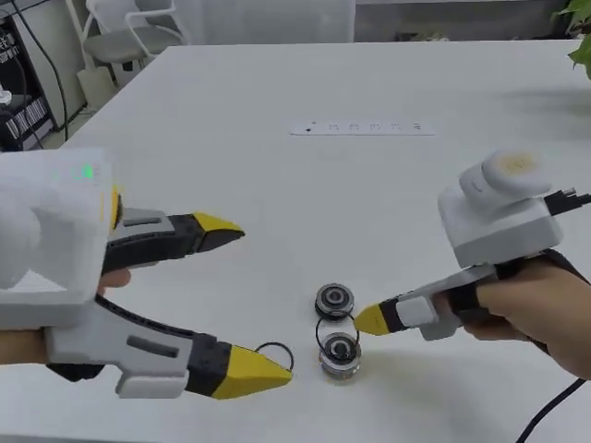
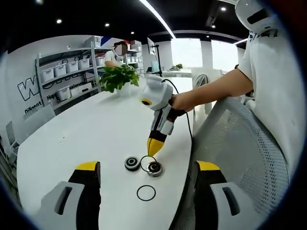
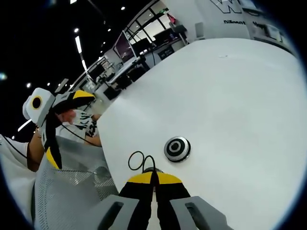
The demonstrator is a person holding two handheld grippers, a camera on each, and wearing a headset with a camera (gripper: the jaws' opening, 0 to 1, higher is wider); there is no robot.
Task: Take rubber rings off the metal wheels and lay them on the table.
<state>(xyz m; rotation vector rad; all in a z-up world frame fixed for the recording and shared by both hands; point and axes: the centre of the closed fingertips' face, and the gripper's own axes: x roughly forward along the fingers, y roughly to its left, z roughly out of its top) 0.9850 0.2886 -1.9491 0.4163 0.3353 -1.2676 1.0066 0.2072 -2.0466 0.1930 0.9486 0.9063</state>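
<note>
Two metal wheels [image 1: 334, 300] [image 1: 340, 353] lie on the white table [image 1: 305, 185]. My right gripper [image 1: 358, 320] is shut, its yellow tips pinching a thin black rubber ring [image 1: 323, 330] that stands up between the wheels. In the left gripper view that ring [image 2: 146, 163] leans between both wheels [image 2: 132, 163] [image 2: 154, 168]. A loose rubber ring [image 1: 274, 355] lies flat next to the lower jaw of my left gripper [image 1: 257, 300], which is wide open and holds nothing. In the right gripper view, one wheel [image 3: 177, 149] sits just ahead of the shut right gripper [image 3: 154, 178], and the loose ring [image 3: 136, 160] lies to its left.
A flat white strip with small marks [image 1: 362, 127] lies farther back on the table. A potted plant [image 2: 117, 77] stands at the table's far end, and a mesh chair [image 2: 230, 143] is beside the near table edge. Chairs [image 1: 138, 37] stand beyond the far left corner.
</note>
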